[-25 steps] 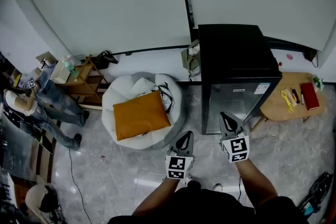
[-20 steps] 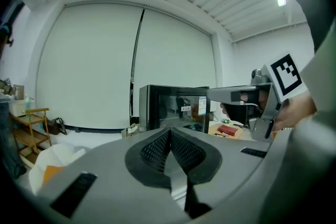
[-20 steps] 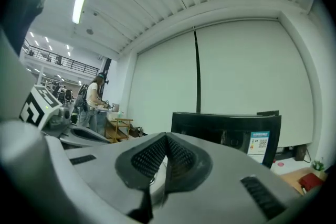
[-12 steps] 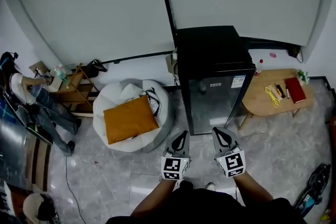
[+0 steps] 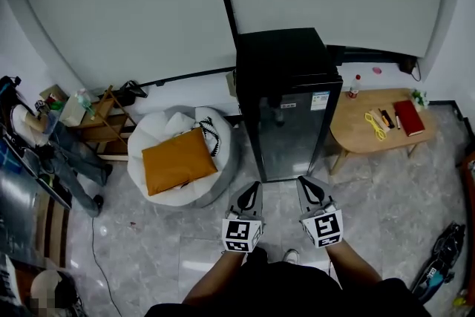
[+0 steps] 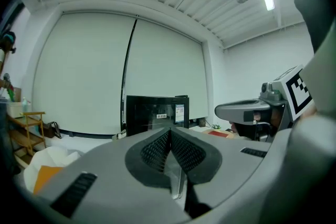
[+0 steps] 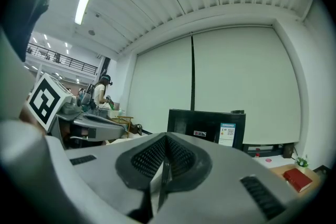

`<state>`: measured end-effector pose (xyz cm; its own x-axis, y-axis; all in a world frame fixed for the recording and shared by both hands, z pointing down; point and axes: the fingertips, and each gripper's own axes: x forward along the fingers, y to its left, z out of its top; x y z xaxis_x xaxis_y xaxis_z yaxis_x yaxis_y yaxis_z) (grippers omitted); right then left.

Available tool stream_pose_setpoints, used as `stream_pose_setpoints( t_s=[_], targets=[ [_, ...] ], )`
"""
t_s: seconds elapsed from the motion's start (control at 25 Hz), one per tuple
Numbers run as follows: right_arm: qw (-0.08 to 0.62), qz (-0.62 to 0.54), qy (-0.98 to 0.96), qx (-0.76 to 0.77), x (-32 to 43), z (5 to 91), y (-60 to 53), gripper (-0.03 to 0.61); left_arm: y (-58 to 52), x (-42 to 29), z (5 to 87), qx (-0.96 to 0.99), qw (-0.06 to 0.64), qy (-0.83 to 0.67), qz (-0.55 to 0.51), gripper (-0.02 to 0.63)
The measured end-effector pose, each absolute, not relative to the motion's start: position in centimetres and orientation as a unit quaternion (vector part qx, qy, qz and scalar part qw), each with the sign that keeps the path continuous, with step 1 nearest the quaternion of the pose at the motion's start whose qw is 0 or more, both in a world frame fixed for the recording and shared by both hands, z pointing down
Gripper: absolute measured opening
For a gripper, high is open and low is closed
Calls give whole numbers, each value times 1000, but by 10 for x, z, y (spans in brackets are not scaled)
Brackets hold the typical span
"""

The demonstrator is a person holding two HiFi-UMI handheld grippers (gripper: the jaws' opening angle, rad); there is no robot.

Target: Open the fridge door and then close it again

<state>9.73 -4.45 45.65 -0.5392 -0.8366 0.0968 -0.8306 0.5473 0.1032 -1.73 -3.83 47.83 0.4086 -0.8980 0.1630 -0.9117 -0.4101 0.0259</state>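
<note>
A small black fridge [image 5: 288, 96] stands against the white wall, its door closed, with stickers near the top of the door. It shows ahead in the left gripper view [image 6: 156, 114] and the right gripper view [image 7: 207, 127]. My left gripper [image 5: 252, 189] and right gripper [image 5: 306, 184] hover side by side over the floor, just short of the fridge's front. Both point at it and are shut with nothing between the jaws. In the left gripper view [image 6: 170, 131] and the right gripper view [image 7: 165, 138] the jaw tips meet.
A white beanbag [image 5: 172, 182] with an orange cushion [image 5: 177, 160] sits left of the fridge. A round wooden table [image 5: 356, 137] with a red book [image 5: 410, 117] is to its right. A wooden shelf [image 5: 100, 122] and a person [image 5: 56, 159] are far left.
The view has shifted: the fridge now sits nearer the picture's middle and both grippers lie closer to its front. Both stayed shut.
</note>
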Motion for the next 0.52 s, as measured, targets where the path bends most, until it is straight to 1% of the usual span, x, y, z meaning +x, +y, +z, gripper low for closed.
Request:
stream_pose_setpoints(
  t_s=[0.52],
  targets=[
    [56,-11,-874,482,127,459,-16,18,-3,9,475,836,49,-543,56,21]
  ],
)
